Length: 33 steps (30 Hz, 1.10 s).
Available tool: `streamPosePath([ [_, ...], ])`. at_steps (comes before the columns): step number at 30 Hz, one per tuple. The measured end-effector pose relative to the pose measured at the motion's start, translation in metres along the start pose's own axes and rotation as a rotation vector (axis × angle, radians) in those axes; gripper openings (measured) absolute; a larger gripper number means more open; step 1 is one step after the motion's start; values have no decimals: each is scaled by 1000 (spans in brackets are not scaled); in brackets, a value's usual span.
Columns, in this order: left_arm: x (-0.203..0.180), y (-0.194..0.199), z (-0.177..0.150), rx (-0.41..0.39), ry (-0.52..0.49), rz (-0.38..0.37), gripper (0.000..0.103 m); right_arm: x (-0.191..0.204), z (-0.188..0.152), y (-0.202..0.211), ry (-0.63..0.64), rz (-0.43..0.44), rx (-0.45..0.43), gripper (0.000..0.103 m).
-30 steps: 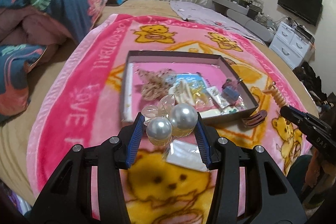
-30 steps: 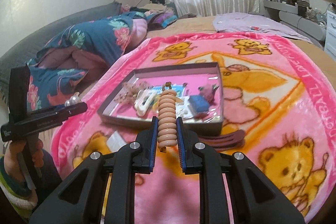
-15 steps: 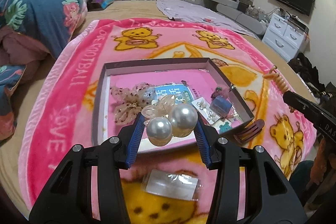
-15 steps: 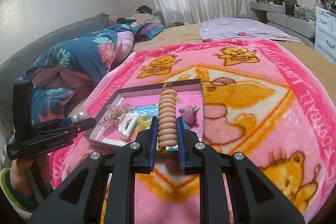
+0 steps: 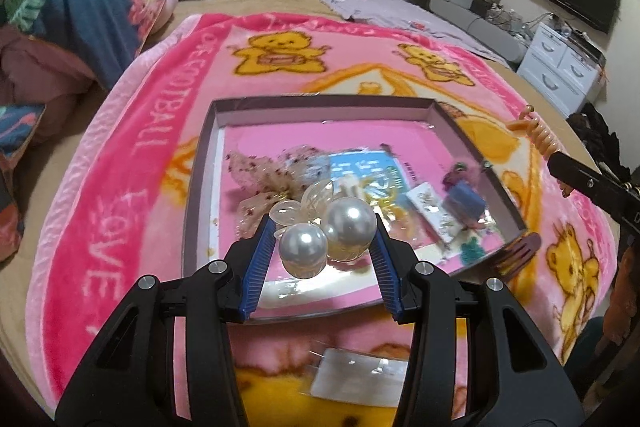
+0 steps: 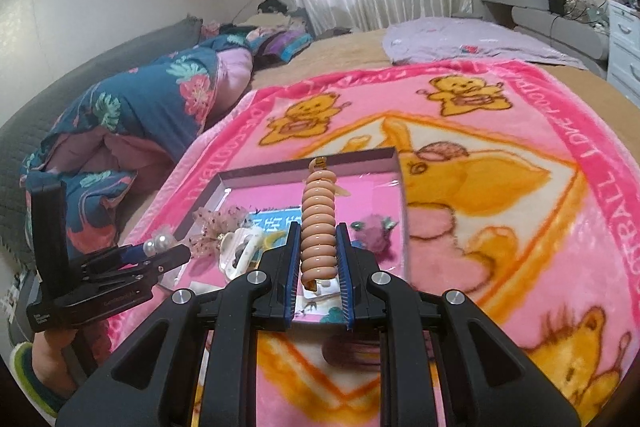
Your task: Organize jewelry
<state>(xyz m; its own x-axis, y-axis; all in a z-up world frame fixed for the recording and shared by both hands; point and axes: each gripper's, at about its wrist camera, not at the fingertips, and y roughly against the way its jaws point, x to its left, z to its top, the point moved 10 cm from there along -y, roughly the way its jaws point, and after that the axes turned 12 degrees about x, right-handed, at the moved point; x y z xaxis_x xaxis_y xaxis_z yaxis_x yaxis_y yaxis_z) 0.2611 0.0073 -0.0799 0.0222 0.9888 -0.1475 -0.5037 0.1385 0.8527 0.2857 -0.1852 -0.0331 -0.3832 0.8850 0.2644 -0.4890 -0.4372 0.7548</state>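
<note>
Jewelry tray (image 5: pixel 200 195) on bear blanket (image 5: pixel 132 163) (bedroom)

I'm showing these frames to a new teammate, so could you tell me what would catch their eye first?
Probably the two big pearls of a hair accessory clamped in the left gripper, held over the shallow box on the pink teddy-bear blanket. Next, the peach spiral hair tie pinched upright in the right gripper, above the same box's near edge.

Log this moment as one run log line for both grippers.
left gripper: shut on pearl hair clip | right gripper: shut on coil hair tie | both over tray | stage: carrying, not released
</note>
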Motion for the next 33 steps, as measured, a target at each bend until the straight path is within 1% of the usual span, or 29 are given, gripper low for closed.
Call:
streamPosePath([
  [3, 9, -10, -1, 21, 19, 11, 39, 7, -5, -27, 23, -7, 58, 17],
  [7, 21, -20, -4, 49, 41, 23, 39, 15, -13, -55, 54, -24, 115, 17],
  [11, 26, -22, -7, 56, 51, 27, 39, 19, -15, -66, 54, -18, 133, 17],
  [12, 27, -22, -7, 56, 52, 27, 39, 19, -15, -66, 53, -13, 130, 20],
  [14, 27, -22, -8, 57, 55, 28, 41, 17, -15, -62, 51, -11, 120, 26],
  [15, 28, -21, -8, 54, 56, 29, 42, 16, -14, -60, 46, -10, 118, 33],
  [16, 28, -20, -7, 51, 56, 29, 46, 15, -14, -55, 36, -2, 109, 38],
  [17, 27, -18, -7, 48, 55, 30, 51, 14, -13, -50, 29, 5, 99, 38],
  [19, 26, -13, -7, 37, 53, 31, 57, 11, -12, -38, 14, 3, 77, 44],
  [20, 26, -11, -7, 32, 51, 31, 58, 9, -11, -33, 9, 0, 67, 45],
  [21, 25, -7, -7, 26, 50, 29, 59, 5, -12, -24, -4, -2, 50, 49],
  [22, 24, -4, -7, 20, 50, 27, 64, 3, -12, -18, -14, -2, 38, 54],
  [23, 23, 1, -7, 10, 49, 26, 68, 0, -13, -12, -25, -2, 25, 56],
  [24, 21, 4, -7, 3, 47, 27, 70, -4, -14, -6, -34, -3, 16, 56],
  [26, 19, 15, -8, -17, 45, 29, 77, -12, -16, 8, -52, -11, -3, 58],
  [27, 18, 19, -9, -26, 42, 30, 78, -16, -17, 13, -61, -15, -12, 60],
  [29, 15, 26, -11, -34, 37, 33, 85, -25, -21, 24, -76, -29, -27, 60],
  [32, 9, 36, -15, -45, 31, 20, 88, -38, -25, 38, -94, -58, -47, 62],
  [33, 7, 39, -16, -47, 29, 19, 89, -39, -27, 41, -97, -62, -48, 66],
])
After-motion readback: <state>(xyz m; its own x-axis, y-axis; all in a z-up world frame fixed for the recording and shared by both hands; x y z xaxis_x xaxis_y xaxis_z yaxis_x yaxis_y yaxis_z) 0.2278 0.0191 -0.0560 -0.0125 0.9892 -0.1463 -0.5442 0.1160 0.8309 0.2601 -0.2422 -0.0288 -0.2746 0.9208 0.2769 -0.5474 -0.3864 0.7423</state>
